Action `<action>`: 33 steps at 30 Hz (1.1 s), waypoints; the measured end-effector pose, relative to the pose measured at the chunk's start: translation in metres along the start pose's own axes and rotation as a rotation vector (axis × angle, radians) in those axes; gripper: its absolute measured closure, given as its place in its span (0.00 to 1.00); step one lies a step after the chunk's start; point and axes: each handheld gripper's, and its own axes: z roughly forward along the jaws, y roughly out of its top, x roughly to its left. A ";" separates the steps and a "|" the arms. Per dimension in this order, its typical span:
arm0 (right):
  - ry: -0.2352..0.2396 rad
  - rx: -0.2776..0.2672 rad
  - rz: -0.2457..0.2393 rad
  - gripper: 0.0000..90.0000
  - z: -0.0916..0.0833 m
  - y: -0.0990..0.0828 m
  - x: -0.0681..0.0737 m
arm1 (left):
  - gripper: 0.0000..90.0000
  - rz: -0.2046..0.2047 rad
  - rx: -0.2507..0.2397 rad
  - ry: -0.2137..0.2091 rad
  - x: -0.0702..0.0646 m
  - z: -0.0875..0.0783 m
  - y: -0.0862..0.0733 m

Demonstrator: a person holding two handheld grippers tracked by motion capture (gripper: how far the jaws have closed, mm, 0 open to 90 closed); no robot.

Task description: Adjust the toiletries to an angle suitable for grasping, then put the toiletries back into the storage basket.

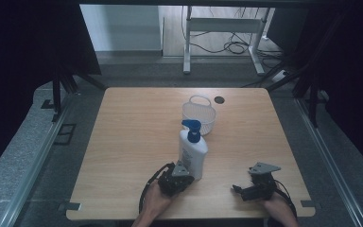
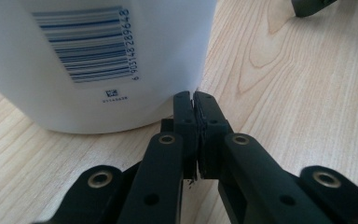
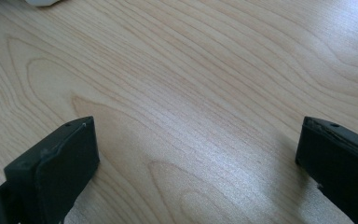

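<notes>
While my left gripper (image 2: 195,100) has its two matte black jaws pressed flat together with nothing between them, their tips sit at the foot of the white plastic pump bottle (image 2: 98,65), just off its rounded lower right edge; whether they touch it I cannot tell. The bottle's smooth wall carries a blue barcode label. In the high view the left gripper (image 1: 174,178) lies low on the table just in front of the bottle (image 1: 192,151), which stands upright with a blue pump head. My right gripper (image 3: 196,154) holds its jaws wide apart over bare wood, gripping nothing; its blocky black pads show dull, rubbery faces. In the high view the right gripper (image 1: 257,184) rests near the table's front right, well apart from the bottle. Behind the bottle, just beside its pump head, stands a small white plastic basket (image 1: 199,116) with slotted walls and a loop handle. The light wooden table (image 1: 132,142) shows a pale flowing grain. Beyond it lie a grey floor, a white metal frame (image 1: 222,28) and loose black cables (image 1: 236,46).
</notes>
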 end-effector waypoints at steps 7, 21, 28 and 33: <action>0.000 0.000 0.000 0.00 0.000 0.000 0.000 | 0.97 -0.014 -0.012 -0.001 0.001 -0.005 -0.002; 0.000 0.000 0.000 0.00 0.000 0.000 0.000 | 0.85 -0.023 -0.014 0.026 0.002 -0.016 -0.008; 0.002 -0.001 0.000 0.00 0.000 0.000 0.000 | 0.72 -0.030 -0.014 0.046 0.002 -0.021 -0.011; 0.001 -0.001 0.000 0.00 0.000 0.000 0.000 | 0.63 -0.049 -0.019 0.041 0.004 -0.024 -0.012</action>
